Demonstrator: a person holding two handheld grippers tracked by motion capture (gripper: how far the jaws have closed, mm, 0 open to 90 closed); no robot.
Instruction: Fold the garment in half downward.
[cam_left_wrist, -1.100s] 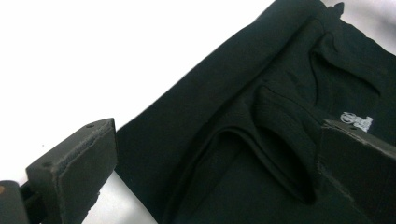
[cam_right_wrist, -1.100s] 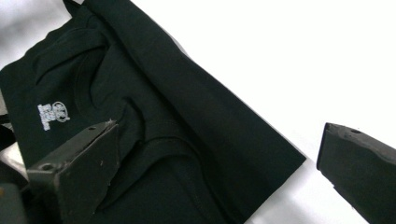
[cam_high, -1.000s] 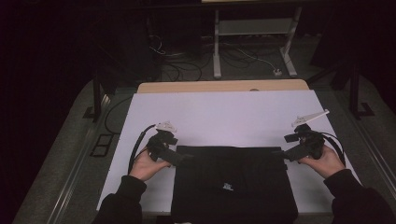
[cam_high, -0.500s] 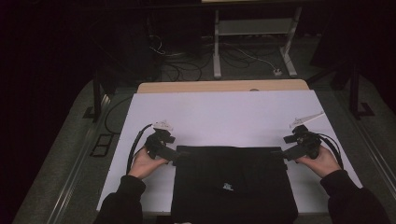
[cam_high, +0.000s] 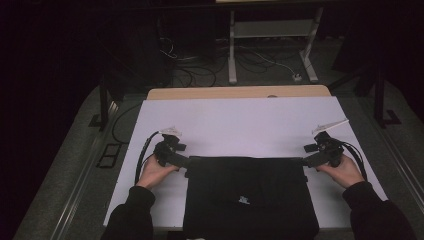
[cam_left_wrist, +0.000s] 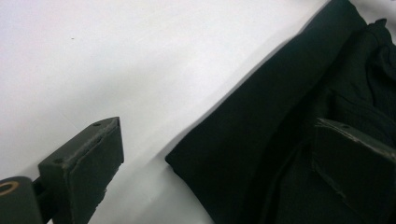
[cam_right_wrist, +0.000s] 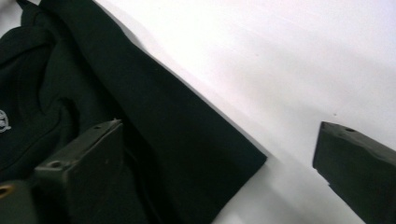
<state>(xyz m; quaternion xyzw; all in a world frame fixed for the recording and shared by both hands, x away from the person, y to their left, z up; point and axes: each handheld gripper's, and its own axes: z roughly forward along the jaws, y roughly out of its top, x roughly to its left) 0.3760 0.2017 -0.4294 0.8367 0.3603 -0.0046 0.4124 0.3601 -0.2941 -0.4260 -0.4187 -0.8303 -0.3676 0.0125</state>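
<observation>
A folded black garment (cam_high: 250, 197) lies flat on the white table (cam_high: 240, 125), reaching its near edge. My left gripper (cam_high: 186, 161) is at the garment's far left corner, open, one jaw over the cloth (cam_left_wrist: 299, 121) and the other over bare table. My right gripper (cam_high: 306, 161) is at the far right corner, open too, its jaws straddling the corner of the cloth (cam_right_wrist: 154, 121). A small white logo (cam_high: 243, 200) marks the garment's middle.
The white table surface stretches bare behind the garment, with a wooden strip (cam_high: 235, 92) along its far edge. Beyond it stand a white metal frame (cam_high: 270, 35) and loose cables (cam_high: 200, 65) on the dark floor.
Both grippers have come inward and down to the garment's far corners. The right one has dropped from above the table to the cloth edge.
</observation>
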